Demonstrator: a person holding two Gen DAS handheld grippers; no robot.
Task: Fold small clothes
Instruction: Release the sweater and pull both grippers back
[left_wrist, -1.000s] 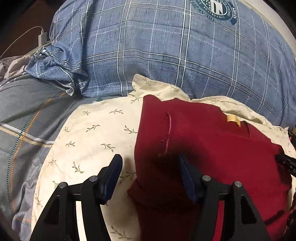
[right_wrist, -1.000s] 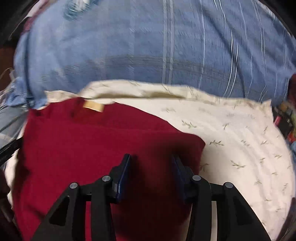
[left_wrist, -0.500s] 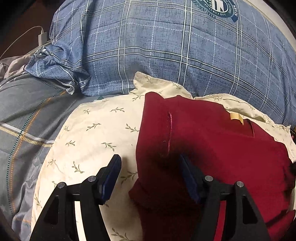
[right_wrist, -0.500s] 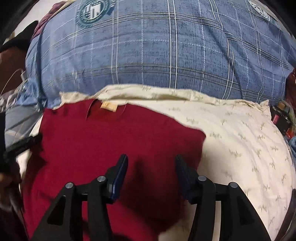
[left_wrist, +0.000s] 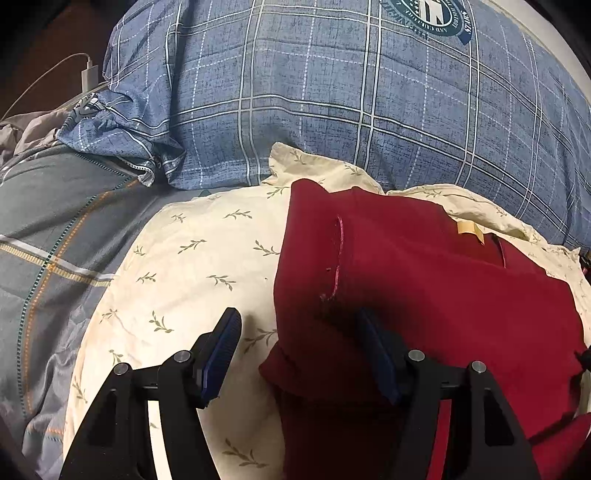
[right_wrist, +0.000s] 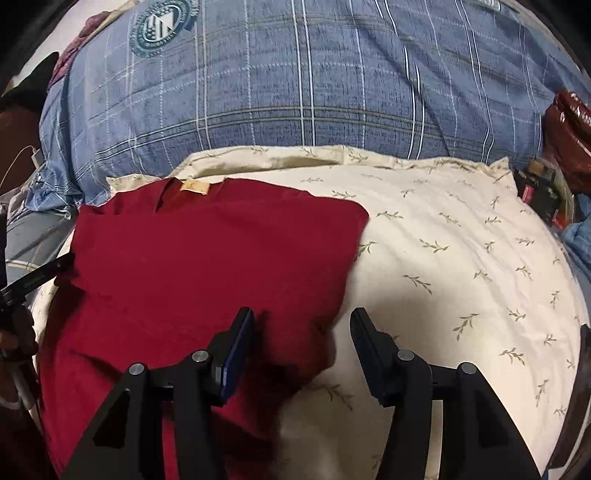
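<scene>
The red garment (left_wrist: 424, 295) lies part-folded on the cream leaf-print pillow (left_wrist: 177, 266), just below the blue plaid pillow (left_wrist: 314, 92). Risk: your left gripper (left_wrist: 299, 350) straddles the garment's left edge, so dragging could pull the fold apart. Both grippers tilt down at the garment. Left fingers spread, pinching nothing. Your right gripper (right_wrist: 301, 343) straddles the right edge; its jaws have just been opening, fabric between them but unpinched.

We see the shirt (left_wrist: 424, 295) lying on a pillow (left_wrist: 192, 273), nearer its left end, a larger pillow (left_wrist: 332, 103) behind both, a quilt (left_wrist: 48, 236) left.
</scene>
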